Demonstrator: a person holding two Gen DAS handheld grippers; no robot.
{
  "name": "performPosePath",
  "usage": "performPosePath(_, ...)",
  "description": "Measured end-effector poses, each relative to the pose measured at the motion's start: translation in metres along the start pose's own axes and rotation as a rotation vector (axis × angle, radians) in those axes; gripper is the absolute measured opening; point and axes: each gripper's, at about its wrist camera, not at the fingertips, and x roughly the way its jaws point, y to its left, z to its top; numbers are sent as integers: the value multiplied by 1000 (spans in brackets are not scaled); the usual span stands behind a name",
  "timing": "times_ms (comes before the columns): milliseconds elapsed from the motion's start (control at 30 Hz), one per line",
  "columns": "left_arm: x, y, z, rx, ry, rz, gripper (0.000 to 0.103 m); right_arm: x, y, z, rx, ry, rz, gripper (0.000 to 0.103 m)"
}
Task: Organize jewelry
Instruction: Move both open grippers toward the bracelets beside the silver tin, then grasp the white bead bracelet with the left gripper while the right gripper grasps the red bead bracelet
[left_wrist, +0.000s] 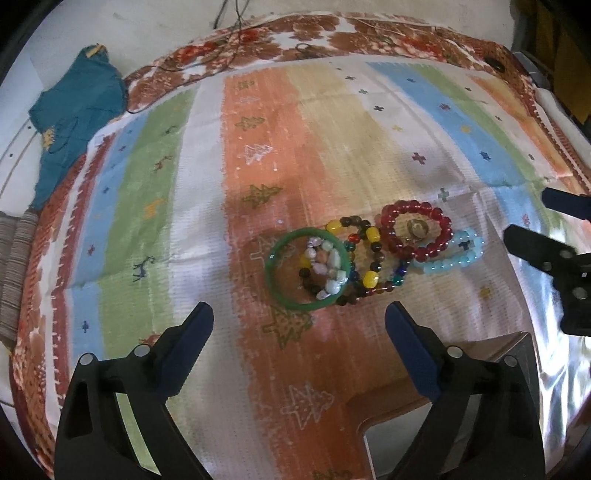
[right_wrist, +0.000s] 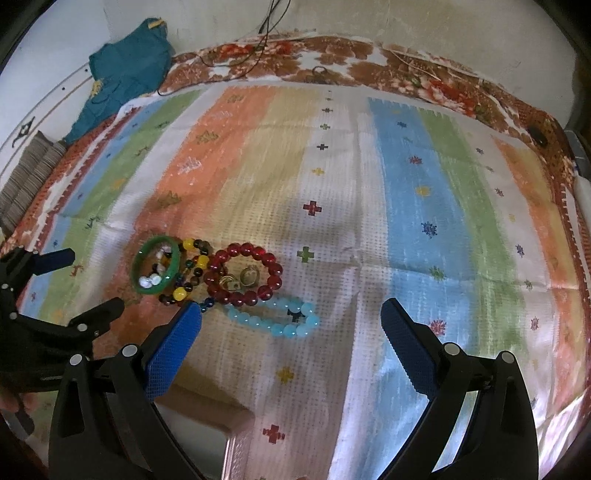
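Note:
A pile of jewelry lies on the striped cloth (left_wrist: 332, 122). A green bangle (left_wrist: 275, 273) rings a pale stone bracelet (left_wrist: 330, 267). Beside it lie a multicoloured bead bracelet (left_wrist: 371, 258), a red bead bracelet (left_wrist: 388, 230) around a gold ring (left_wrist: 416, 228), and a light blue bead bracelet (left_wrist: 448, 264). The same pieces show in the right wrist view: green bangle (right_wrist: 142, 266), red bracelet (right_wrist: 275, 277), blue bracelet (right_wrist: 273, 325). My left gripper (left_wrist: 299, 321) is open just in front of the bangle. My right gripper (right_wrist: 291, 317) is open, near the blue bracelet.
A box edge (left_wrist: 413, 402) sits under the grippers near the front; it also shows in the right wrist view (right_wrist: 229, 417). A teal garment (left_wrist: 74, 122) lies at the far left. Cables (left_wrist: 229, 40) run along the floral blanket's back edge.

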Motion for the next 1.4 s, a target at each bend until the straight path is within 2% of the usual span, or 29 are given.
performPosePath(133,7,-4,4,15,16,-21,85,10,2,6,2,11,4,94)
performPosePath(300,17,-4,4,24,39,-30,78,24,4,9,-5,30,-2,93)
performPosePath(367,20,-2,5,24,42,-34,73,29,3,10,1,41,2,87)
performPosePath(533,27,3,6,20,48,-47,68,40,-1,12,24,60,10,87)
performPosePath(633,30,2,7,11,54,-69,62,45,-4,15,35,71,6,74)
performPosePath(733,34,-2,8,12,60,-82,61,51,-7,19,76,86,48,74)
performPosePath(800,36,-4,10,20,58,-79,61,54,-4,21,58,81,33,73)
performPosePath(867,38,-5,11,19,60,-86,52,58,-1,22,38,83,19,68)
performPosePath(1000,42,-3,13,9,69,-100,43,66,-3,22,44,102,23,62)
performPosePath(1067,44,-2,12,3,76,-105,38,69,-3,22,43,107,24,56)
performPosePath(1167,49,-1,11,-18,95,-127,34,74,-3,21,43,116,11,52)
performPosePath(1333,52,-7,8,7,98,-111,23,82,-2,23,44,120,37,46)
performPosePath(1400,53,-7,8,6,97,-112,23,85,-2,23,46,126,42,42)
